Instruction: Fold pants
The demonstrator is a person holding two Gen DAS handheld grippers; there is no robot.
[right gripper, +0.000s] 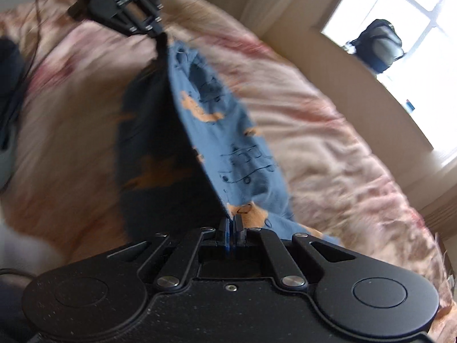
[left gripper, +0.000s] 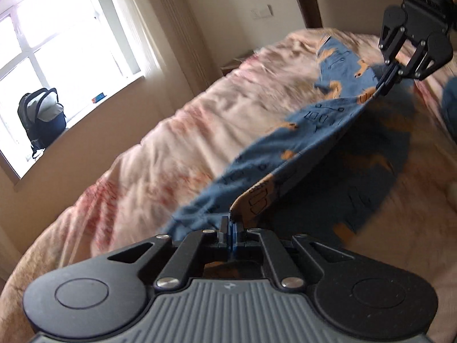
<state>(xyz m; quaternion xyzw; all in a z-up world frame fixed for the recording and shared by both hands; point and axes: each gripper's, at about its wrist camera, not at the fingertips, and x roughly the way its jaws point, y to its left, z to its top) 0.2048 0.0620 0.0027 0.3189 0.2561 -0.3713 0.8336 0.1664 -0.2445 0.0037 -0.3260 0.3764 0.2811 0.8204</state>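
Observation:
Blue pants (left gripper: 320,120) printed with orange shapes and dark line drawings hang stretched above a bed. My left gripper (left gripper: 230,224) is shut on one end of the fabric edge. My right gripper (left gripper: 388,81) pinches the other end at the upper right of the left wrist view. In the right wrist view the pants (right gripper: 228,143) run from my right gripper (right gripper: 232,224), shut on the cloth, up to the left gripper (right gripper: 160,37). The lifted half folds over a darker lower layer (left gripper: 371,165) lying on the bed. Both pictures are blurred by motion.
The bed carries a rumpled pink and cream quilt (left gripper: 200,120). A window (left gripper: 62,34) with a sill holds a dark backpack (left gripper: 40,114). A dark blue thing (right gripper: 8,85) lies on the quilt at the left of the right wrist view.

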